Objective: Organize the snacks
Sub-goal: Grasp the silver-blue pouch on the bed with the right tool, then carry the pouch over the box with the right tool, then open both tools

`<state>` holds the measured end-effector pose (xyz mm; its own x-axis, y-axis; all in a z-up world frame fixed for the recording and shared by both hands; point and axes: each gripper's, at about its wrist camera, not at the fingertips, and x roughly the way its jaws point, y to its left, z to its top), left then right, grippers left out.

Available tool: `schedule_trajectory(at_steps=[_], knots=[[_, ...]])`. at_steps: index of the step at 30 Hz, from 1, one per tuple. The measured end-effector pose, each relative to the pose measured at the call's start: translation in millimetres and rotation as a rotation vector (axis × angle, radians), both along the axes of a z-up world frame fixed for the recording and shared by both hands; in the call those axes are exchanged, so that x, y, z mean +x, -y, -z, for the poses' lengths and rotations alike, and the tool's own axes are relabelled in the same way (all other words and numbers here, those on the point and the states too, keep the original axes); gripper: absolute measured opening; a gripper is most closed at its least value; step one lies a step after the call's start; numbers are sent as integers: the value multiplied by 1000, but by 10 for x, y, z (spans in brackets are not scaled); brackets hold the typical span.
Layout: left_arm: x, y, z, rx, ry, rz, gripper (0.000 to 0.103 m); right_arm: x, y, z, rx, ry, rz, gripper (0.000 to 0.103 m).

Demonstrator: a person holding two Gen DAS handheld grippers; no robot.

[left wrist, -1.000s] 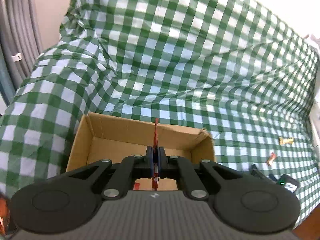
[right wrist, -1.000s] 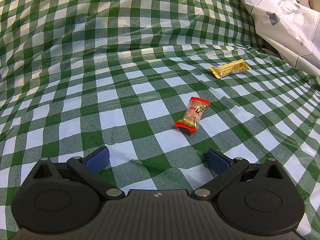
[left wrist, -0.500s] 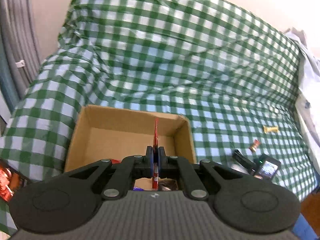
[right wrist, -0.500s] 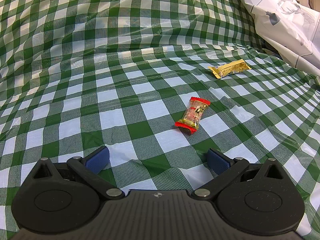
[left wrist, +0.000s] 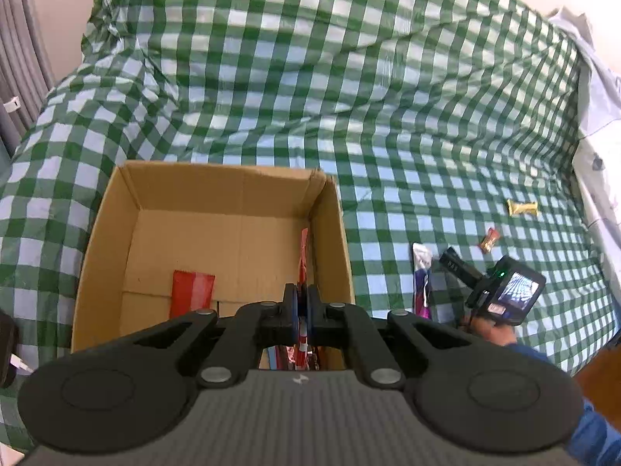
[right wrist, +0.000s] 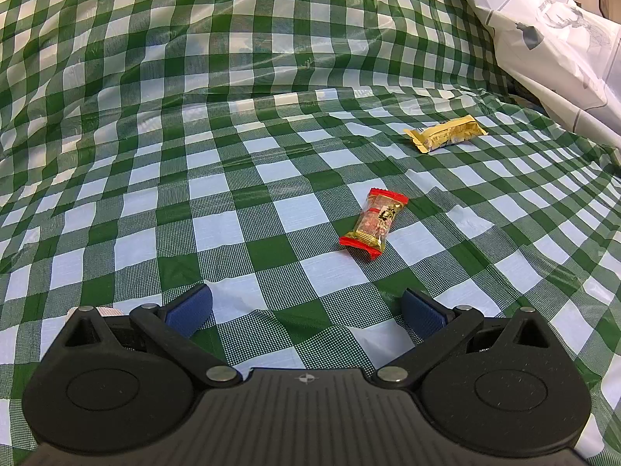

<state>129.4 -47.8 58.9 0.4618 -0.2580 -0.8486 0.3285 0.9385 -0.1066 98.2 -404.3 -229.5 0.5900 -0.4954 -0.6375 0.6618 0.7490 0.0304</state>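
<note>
— Fingers first: how do they stand on the left gripper (left wrist: 302, 303)?
— Pressed together on a thin red wrapper (left wrist: 303, 250), seen edge-on. Its long axis runs straight away from the fingers, over the inside of the cardboard box (left wrist: 116, 209), close to the box's right wall. The gripper tilts steeply down into the box.
— Anything else in the box?
— A red packet (left wrist: 193, 289) lies flat on the bottom, left of the held wrapper. More wrappers show under the fingers, too hidden to tell apart.
— And the right gripper (right wrist: 306, 312)?
— Its fingers (right wrist: 190, 306) are spread wide with nothing between them, angled down over the green checked cloth (right wrist: 233, 116). Ahead of it lies a red-ended candy (right wrist: 373, 223), long axis pointing away and slightly right. Farther off, a yellow bar (right wrist: 446, 133) lies crosswise.
— Outside the box, in the left view?
— A purple and white packet (left wrist: 422, 279) lies lengthwise on the cloth, between the box and the right gripper, which a hand (left wrist: 491, 330) in a blue sleeve (left wrist: 594, 427) holds.
</note>
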Motion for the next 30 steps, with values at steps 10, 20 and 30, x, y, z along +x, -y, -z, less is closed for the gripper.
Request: schedule_trajectory(at_steps=[10, 20, 30], knots=[[72, 107, 181, -21, -32, 19, 4, -313, -536, -372, 185, -29, -376, 103], [13, -74, 136, -19, -33, 2, 4, -150, -959, -199, 66, -107, -430, 82], [-144, -276, 5, -35, 11, -14, 4, -557, -1038, -1014, 37, 71, -489, 16]])
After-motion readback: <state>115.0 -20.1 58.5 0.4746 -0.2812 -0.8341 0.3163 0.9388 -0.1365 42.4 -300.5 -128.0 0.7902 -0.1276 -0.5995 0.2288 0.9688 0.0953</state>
